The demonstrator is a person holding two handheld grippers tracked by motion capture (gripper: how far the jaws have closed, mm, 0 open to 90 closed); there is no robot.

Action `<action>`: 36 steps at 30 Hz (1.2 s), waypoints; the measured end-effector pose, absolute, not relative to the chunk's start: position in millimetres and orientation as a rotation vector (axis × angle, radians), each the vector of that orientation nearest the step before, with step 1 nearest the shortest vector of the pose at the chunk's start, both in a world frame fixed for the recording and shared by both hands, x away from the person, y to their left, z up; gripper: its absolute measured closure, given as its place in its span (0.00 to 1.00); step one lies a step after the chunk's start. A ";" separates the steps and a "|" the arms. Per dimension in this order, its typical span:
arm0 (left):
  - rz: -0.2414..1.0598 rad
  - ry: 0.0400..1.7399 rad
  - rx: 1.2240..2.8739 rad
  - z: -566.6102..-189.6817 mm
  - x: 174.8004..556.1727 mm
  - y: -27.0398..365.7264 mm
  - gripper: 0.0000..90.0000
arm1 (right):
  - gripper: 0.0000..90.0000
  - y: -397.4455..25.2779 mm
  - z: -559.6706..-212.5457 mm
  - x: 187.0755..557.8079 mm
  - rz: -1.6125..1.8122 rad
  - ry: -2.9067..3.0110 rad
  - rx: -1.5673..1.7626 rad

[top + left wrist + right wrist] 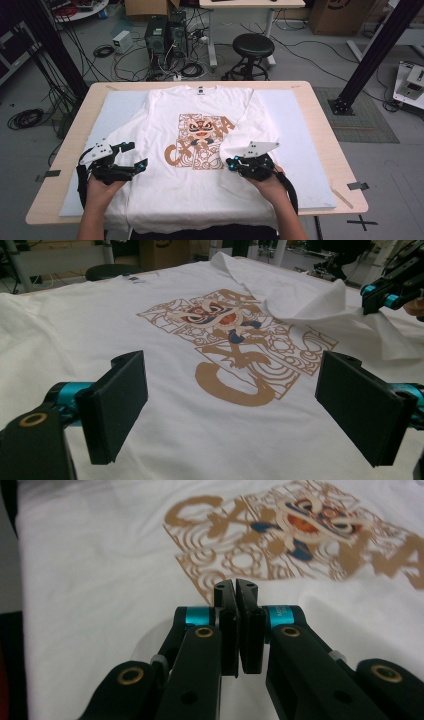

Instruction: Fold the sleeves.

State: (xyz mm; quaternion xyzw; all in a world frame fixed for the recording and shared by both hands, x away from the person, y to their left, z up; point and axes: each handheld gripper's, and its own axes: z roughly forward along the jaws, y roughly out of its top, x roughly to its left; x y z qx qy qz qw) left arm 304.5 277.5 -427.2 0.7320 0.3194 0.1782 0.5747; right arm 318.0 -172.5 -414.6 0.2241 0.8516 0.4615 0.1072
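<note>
White cotton covers most of the middle of the frame: we see a T-shirt [200,150] lying flat, front side up, on a pale blue mat [295,130] that rests on the wooden tabletop [320,100]. The collar points to the top of the frame and the hem hangs a little over the near edge at the bottom. The brown print [197,142] sits in the centre of the shirt, so we judge the shirt was spread out like this to make folding easy.

Our right claw [235,162], at the lower right of the centre in the high view, has its jaws pressed together. From the left gripper view we see the right sleeve [320,307] lifted and pulled across toward the print, with its edge going into this claw. We think it pinches the sleeve there in order to fold it inward over the body of the shirt. In the right gripper view the jaws meet, but the cloth between them is hard to see.

Our left claw [141,164], at the lower left, is wide open and holds nothing. It hovers just above the cloth on the left side of the shirt. Probably it waits there to press the fabric down, or to take the left sleeve [117,135] after, which lies flat and spread.
</note>
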 end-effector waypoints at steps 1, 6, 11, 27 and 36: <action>0.418 0.748 1.715 -427.2 304.5 277.5 0.15 | 0.99 -172.5 -414.6 318.0 1.359 2.507 0.660; 0.419 0.739 1.714 -425.8 303.7 277.6 0.15 | 0.99 -143.2 -402.6 321.7 1.360 2.523 0.588; 0.426 0.739 1.701 -423.8 302.2 280.2 0.15 | 0.99 -120.4 -393.5 326.3 1.363 2.515 0.560; 0.410 0.742 1.721 -425.9 303.5 275.8 0.15 | 0.68 -159.8 -395.4 320.4 1.342 2.351 0.693; 0.396 0.719 1.753 -427.4 304.9 261.2 0.15 | 0.61 -226.8 -407.4 316.7 1.285 2.217 0.876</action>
